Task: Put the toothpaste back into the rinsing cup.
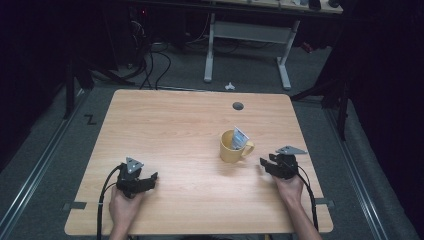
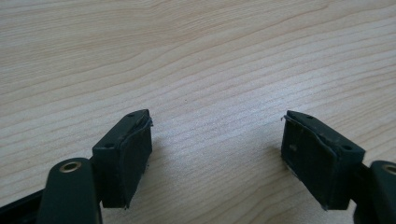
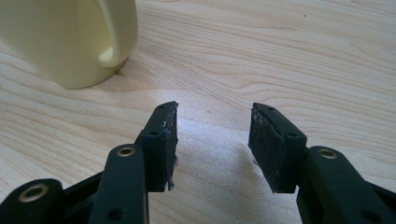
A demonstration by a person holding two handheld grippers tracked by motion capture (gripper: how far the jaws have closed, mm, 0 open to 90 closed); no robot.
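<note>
While both hands are resting low on the table (image 1: 165, 125), the work is looking close to finished or paused, judged from how things are lying now.

Mug: a yellow mug (image 1: 233, 146) is standing upright on the right half of the table, its handle turned toward the right gripper; in the right gripper view the mug (image 3: 70, 39) is sitting up and to the left of the jaws, apart from them.

Packet: a small grey-white packet (image 1: 240, 137) is sticking out of the mug, leaning on the rim, so the putting-in appears to be done already.

Right gripper: the right gripper (image 1: 270, 162) is hovering just beside the mug's handle, not touching it; its jaws are standing apart with only bare wood between the pads (image 3: 168, 135).

Left gripper: the left gripper (image 1: 142, 179) is lying well apart from the mug near the front left of the table; its jaws are gaping wide, holding nothing, with bare wood between the pads (image 2: 133, 149).

Done: the packet is sitting in the mug and both grippers are empty.

Left: possibly nothing more than drawing the right hand away; if the mug is meant to be moved, that is not yet begun, since no jaw is touching it.

Uncertain: how deep the packet is reaching inside the mug is hidden by the wall.
</note>
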